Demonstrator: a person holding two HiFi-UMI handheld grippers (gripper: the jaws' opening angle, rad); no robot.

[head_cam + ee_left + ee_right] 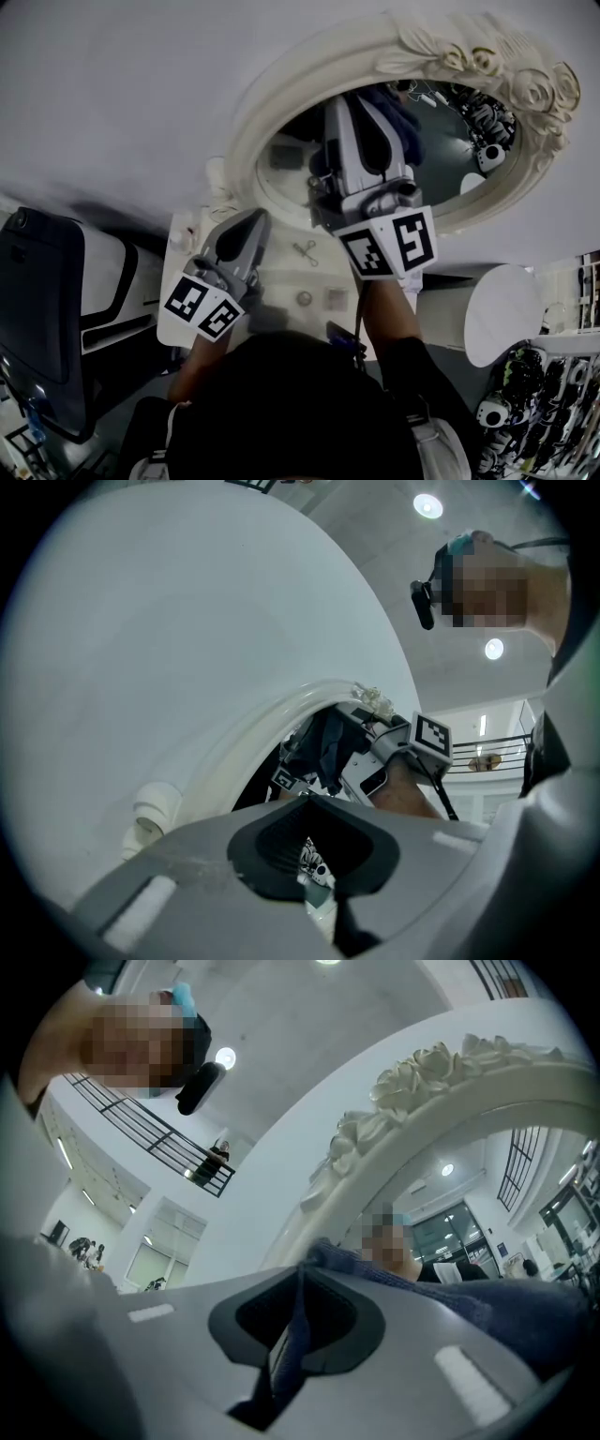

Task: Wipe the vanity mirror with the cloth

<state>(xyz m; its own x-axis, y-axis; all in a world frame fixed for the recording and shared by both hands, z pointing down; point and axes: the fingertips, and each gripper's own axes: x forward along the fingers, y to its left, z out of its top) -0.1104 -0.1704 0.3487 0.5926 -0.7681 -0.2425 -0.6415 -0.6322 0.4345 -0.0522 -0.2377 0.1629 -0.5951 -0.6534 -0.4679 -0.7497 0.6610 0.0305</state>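
While left tongs sit closed, right tongs clamp cloth at mirror.

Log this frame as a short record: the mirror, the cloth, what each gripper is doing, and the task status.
mirror: oval, ornate cream frame, white wall behind
cloth: dark blue, clamped in the right gripper
right gripper: raised in front of the mirror glass
left gripper: shut, empty, low beside the frame's lower left
status: wiping pose; cloth-to-glass contact not certain
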